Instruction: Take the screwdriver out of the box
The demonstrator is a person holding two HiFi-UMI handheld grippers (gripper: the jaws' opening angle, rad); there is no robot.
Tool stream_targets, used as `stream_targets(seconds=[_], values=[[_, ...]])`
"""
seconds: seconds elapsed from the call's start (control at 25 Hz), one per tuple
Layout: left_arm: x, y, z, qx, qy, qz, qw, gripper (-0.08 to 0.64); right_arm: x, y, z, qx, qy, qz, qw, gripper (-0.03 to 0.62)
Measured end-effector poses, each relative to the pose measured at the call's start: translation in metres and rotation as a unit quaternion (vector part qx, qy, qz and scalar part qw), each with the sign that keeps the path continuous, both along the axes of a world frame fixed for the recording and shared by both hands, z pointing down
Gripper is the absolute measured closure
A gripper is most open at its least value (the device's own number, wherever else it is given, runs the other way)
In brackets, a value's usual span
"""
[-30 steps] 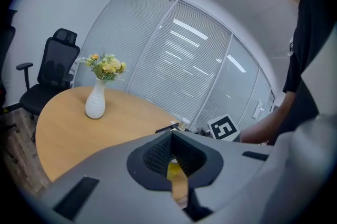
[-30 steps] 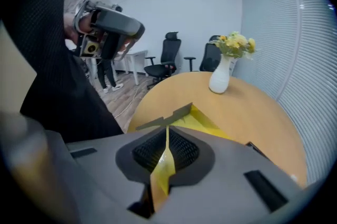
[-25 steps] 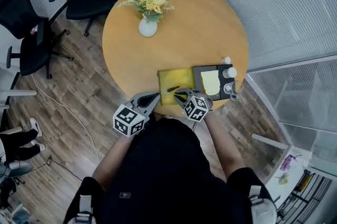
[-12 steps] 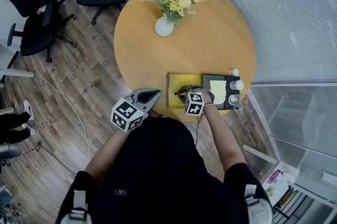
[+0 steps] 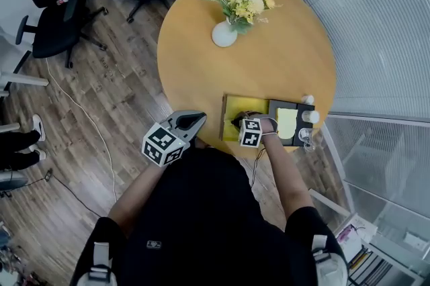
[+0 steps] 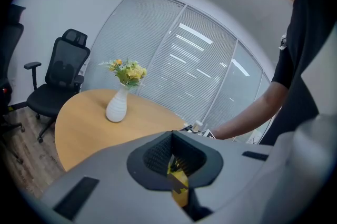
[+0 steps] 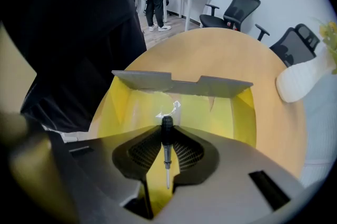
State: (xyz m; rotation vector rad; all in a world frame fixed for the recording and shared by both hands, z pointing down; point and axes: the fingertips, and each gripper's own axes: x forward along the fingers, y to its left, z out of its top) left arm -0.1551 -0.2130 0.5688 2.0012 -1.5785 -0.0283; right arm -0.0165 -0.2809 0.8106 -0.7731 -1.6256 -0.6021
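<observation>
The screwdriver (image 7: 166, 136), with a black handle and a thin metal shaft, stands between the pads of my right gripper (image 7: 167, 150), which is shut on it. Behind it lies the open yellow box (image 7: 226, 112), its grey flap (image 7: 179, 83) at the far side. In the head view my right gripper (image 5: 240, 122) is over the yellow box (image 5: 232, 107) near the table's front edge. My left gripper (image 5: 193, 122) hangs just off the table edge, left of the box, jaws shut on nothing. In the left gripper view, the left gripper (image 6: 176, 168) shows a sliver of yellow through its jaws.
The box sits on a round wooden table (image 5: 282, 43) with a white vase of flowers (image 5: 225, 33) at the far side. A black tray (image 5: 290, 122) with a yellow pad and small white bottles lies right of the box. Office chairs (image 5: 54, 16) stand on the floor to the left.
My right gripper has moved forward over the yellow box and now has the screwdriver between its jaws. The left gripper has stayed by the table edge. The head view has shifted.
</observation>
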Motion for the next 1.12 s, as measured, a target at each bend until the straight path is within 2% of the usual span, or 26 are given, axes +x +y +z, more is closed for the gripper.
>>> stream_targets(seconds=[0.24, 0.68, 0.96, 1.12], values=[[-0.003, -0.002, 0.0, -0.002, -0.006, 0.009, 0.9999, 0.555, 0.0, 0.001, 0.001, 0.002, -0.005, -0.008, 1.0, 0.531], [0.006, -0.017, -0.009, 0.007, -0.014, 0.05, 0.9986, 0.554, -0.004, 0.0, -0.002, 0.015, -0.022, 0.023, 0.999, 0.532], [0.013, -0.025, -0.011, 0.008, -0.02, 0.077, 0.9968, 0.554, -0.019, -0.004, -0.028, 0.013, -0.059, 0.083, 0.995, 0.532], [0.021, -0.034, -0.015, 0.016, -0.023, 0.098, 0.9948, 0.554, -0.025, -0.005, -0.05, -0.024, -0.088, 0.153, 0.984, 0.532]])
